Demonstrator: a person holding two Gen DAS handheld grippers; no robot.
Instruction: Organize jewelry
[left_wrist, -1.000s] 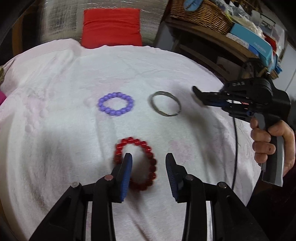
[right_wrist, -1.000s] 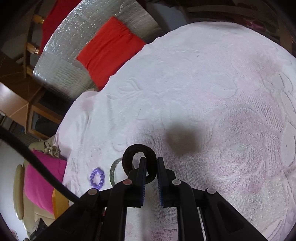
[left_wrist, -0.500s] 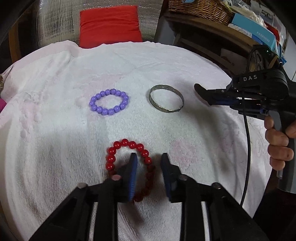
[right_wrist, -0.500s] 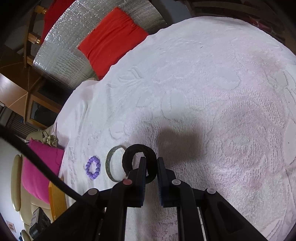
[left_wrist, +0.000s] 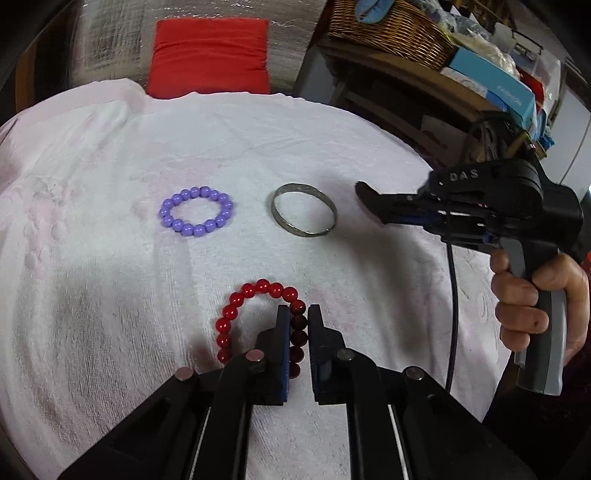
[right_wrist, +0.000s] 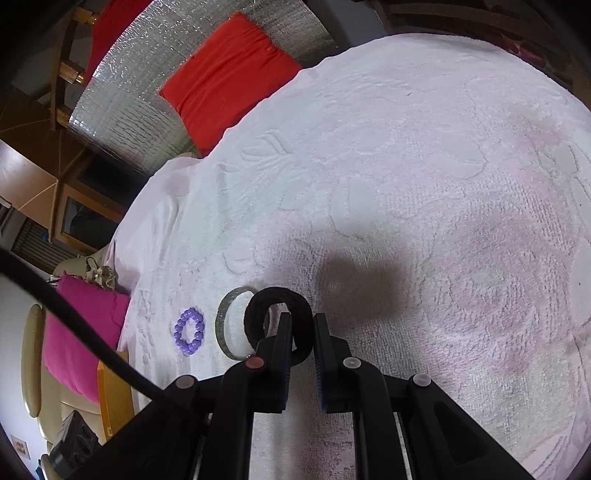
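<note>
A red bead bracelet (left_wrist: 236, 314) lies on the white towel (left_wrist: 92, 280), and my left gripper (left_wrist: 298, 314) is shut on its right side. A purple bead bracelet (left_wrist: 197, 216) and a silver bangle (left_wrist: 303, 215) lie side by side farther back; both also show in the right wrist view, the purple bracelet (right_wrist: 189, 336) left of the bangle (right_wrist: 225, 325). My right gripper (right_wrist: 301, 321) is shut on a black fabric ring (right_wrist: 266, 299) and holds it above the towel, just right of the bangle. The right gripper also shows in the left wrist view (left_wrist: 369, 201).
A red cushion (left_wrist: 210, 59) leans on a silver panel behind the table. A wooden shelf with a wicker basket (left_wrist: 388, 29) and boxes stands at the back right. A pink cushion (right_wrist: 81, 332) lies off the towel's left edge.
My left gripper has closed from wide open onto the red bracelet's right side. My right gripper has moved with the black ring closer to the bangle.
</note>
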